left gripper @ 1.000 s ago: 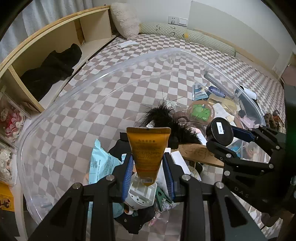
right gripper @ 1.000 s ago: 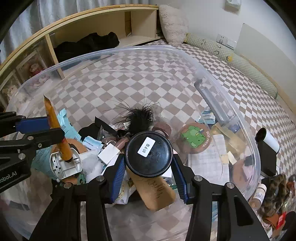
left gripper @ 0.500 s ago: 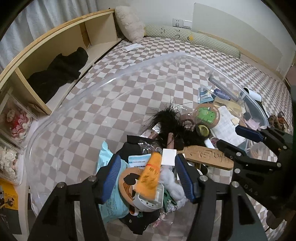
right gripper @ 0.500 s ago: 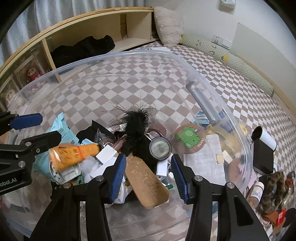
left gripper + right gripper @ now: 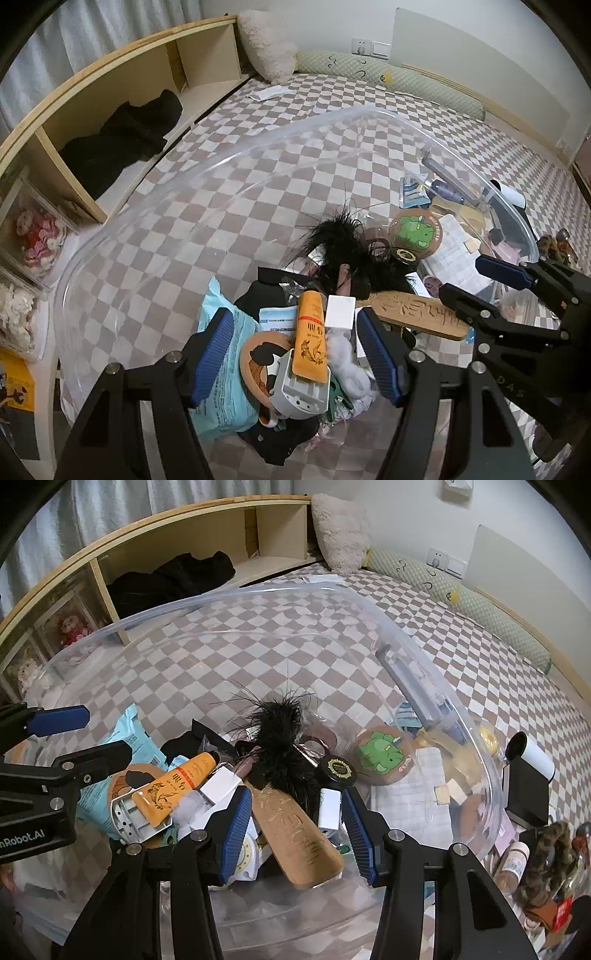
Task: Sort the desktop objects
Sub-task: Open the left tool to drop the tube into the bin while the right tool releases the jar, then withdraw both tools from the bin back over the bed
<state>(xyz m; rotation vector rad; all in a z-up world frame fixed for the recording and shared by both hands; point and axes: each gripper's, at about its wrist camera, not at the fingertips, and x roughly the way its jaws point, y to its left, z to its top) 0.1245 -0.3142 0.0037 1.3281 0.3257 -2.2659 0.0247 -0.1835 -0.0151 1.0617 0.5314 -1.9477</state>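
A clear plastic bin [image 5: 258,147] [image 5: 258,587] on the bed holds a pile of small items. An orange tube [image 5: 310,332] [image 5: 173,779] lies loose on that pile, over a white plastic piece. My left gripper [image 5: 295,354] [image 5: 74,738] hovers above it, jaws opening, pads clear of the tube. A black round jar [image 5: 336,768] rests in the bin beside a black feathery tuft [image 5: 277,731]. My right gripper [image 5: 297,829] [image 5: 476,284] stands open above a wooden paddle [image 5: 295,834] that lies lower in the bin, untouched.
A green frog coaster [image 5: 380,753], a light blue packet [image 5: 225,373] and papers also lie in the bin. Outside it at right stand a black device with a white roll [image 5: 528,775], small bottles and a leopard scrunchie [image 5: 550,860]. A wooden shelf [image 5: 110,96] flanks the checkered bed.
The left gripper opened and let go of the orange tube, which dropped flat onto the pile. The black round jar left the right gripper's jaws and now lies in the bin.
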